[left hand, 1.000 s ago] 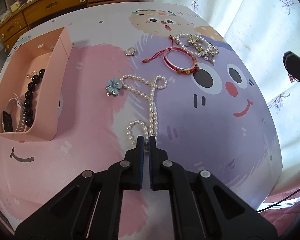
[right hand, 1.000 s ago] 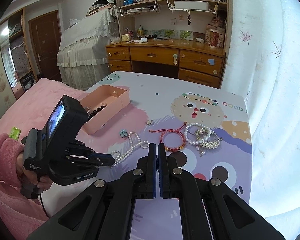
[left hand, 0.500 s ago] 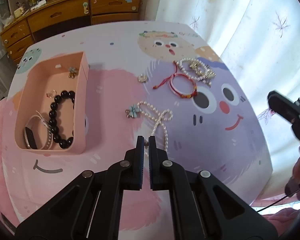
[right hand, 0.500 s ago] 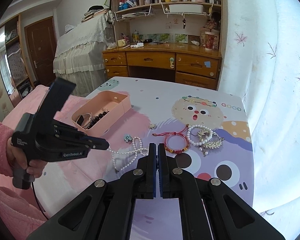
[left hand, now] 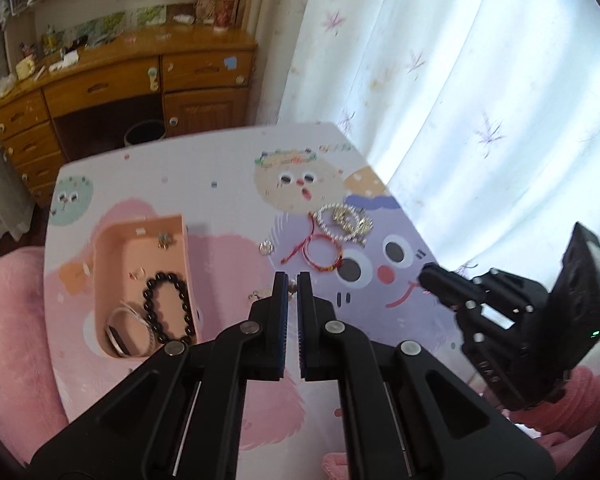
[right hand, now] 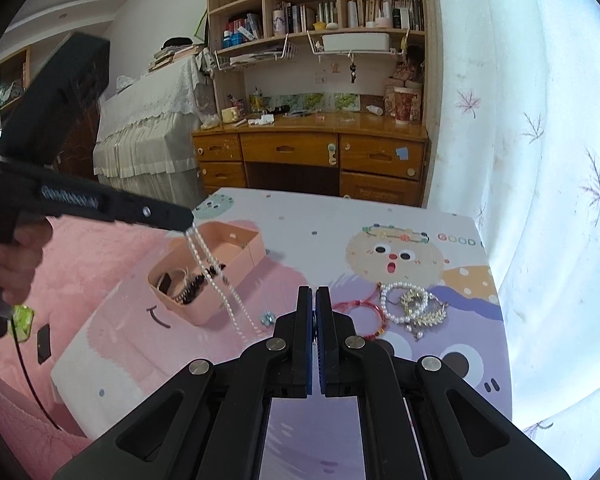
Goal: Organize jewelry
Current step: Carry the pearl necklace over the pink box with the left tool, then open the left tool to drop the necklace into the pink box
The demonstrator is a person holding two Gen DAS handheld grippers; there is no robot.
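My left gripper [left hand: 292,280] is shut on a white pearl necklace [right hand: 212,276]. In the right wrist view the left gripper [right hand: 188,222] hangs above the pink box [right hand: 196,308] and the strand dangles in front of it. Its blue flower pendant [right hand: 266,317] is low near the table. The pink box [left hand: 188,256] holds a black bead bracelet [left hand: 166,308] and a silver band [left hand: 128,332]. My right gripper [right hand: 313,292] is shut with nothing in it. Beyond it lie a red string bracelet [right hand: 364,312] and a pearl bracelet with a gold brooch [right hand: 404,304].
A small silver charm [left hand: 266,247] lies on the cartoon-print table cover [left hand: 228,200]. A wooden desk [right hand: 312,152] stands behind the table, a white curtain [right hand: 540,160] hangs on the right, and pink bedding [left hand: 8,320] lies on the left.
My left gripper has risen high off the table with the pearl necklace, which now hangs free over the box. The right gripper has lifted a little.
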